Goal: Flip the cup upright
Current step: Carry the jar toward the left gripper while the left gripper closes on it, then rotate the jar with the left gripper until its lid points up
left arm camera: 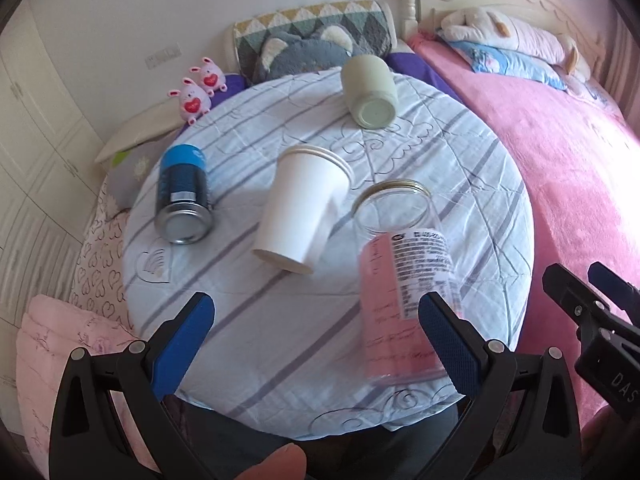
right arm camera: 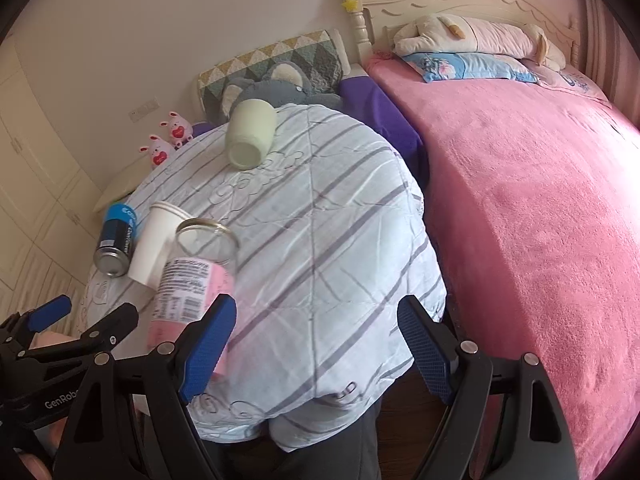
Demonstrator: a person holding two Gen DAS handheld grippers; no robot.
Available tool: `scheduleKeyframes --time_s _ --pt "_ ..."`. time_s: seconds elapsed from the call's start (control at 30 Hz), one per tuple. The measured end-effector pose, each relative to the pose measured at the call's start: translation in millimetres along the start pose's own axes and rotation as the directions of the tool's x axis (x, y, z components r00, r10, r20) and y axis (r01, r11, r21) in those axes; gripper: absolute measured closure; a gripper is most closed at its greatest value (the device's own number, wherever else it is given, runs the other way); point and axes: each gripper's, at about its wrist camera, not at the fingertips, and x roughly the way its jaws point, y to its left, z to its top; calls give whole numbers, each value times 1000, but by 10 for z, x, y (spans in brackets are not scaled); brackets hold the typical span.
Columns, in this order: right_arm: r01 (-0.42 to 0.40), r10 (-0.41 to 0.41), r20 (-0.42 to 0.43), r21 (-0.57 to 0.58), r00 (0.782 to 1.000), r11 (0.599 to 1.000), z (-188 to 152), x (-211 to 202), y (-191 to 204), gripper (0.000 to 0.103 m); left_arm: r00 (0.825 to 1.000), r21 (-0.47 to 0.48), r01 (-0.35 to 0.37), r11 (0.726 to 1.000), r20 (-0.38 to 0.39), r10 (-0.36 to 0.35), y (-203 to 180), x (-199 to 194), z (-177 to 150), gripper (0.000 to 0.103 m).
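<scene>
A white paper cup [left arm camera: 298, 208] lies on its side on the round table [left arm camera: 240, 340], mouth pointing away from me; it also shows in the right wrist view [right arm camera: 154, 242]. A clear jar with a pink label [left arm camera: 400, 280] lies beside it on the right, also in the right wrist view [right arm camera: 192, 276]. A pale green cup [left arm camera: 370, 92] lies on its side at the far edge, also in the right wrist view [right arm camera: 250, 136]. My left gripper [left arm camera: 316, 336] is open and empty, near the front edge. My right gripper [right arm camera: 316, 344] is open and empty, right of the jar.
A blue can [left arm camera: 184, 196] lies on its side at the table's left. A bed with a pink blanket [right arm camera: 520, 208] runs along the right. Plush toys [left arm camera: 196, 90] and cushions [left arm camera: 312, 40] sit behind the table. White wardrobe doors [left arm camera: 28, 128] stand on the left.
</scene>
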Motion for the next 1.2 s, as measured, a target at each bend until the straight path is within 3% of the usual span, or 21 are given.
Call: scheduleKeyframes --time_s 0.33,0.47,0.6,0.77,0.97,1.2 --pt "-23 22 -52 -11 998 1000 170 317 -266 19 992 -65 64 996 -101 -70 -251 292 123 0" --pt "-30 29 -71 -6 997 1000 213 432 -357 19 974 -125 117 985 -181 -138 -272 504 144 0" --pt "-36 36 -90 1 995 999 212 517 -423 19 943 -197 177 964 -246 -223 -284 693 181 0" --pt "-27 29 -103 19 994 999 258 613 -545 19 930 -263 192 945 -260 -261 -213 774 238 2" --pt "-30 32 -110 27 993 999 314 674 -591 19 896 -313 228 922 -305 -324 -152 876 223 17" --pt "-41 43 -108 21 993 999 334 676 -550 19 887 -260 248 933 -326 -326 -277 870 273 32"
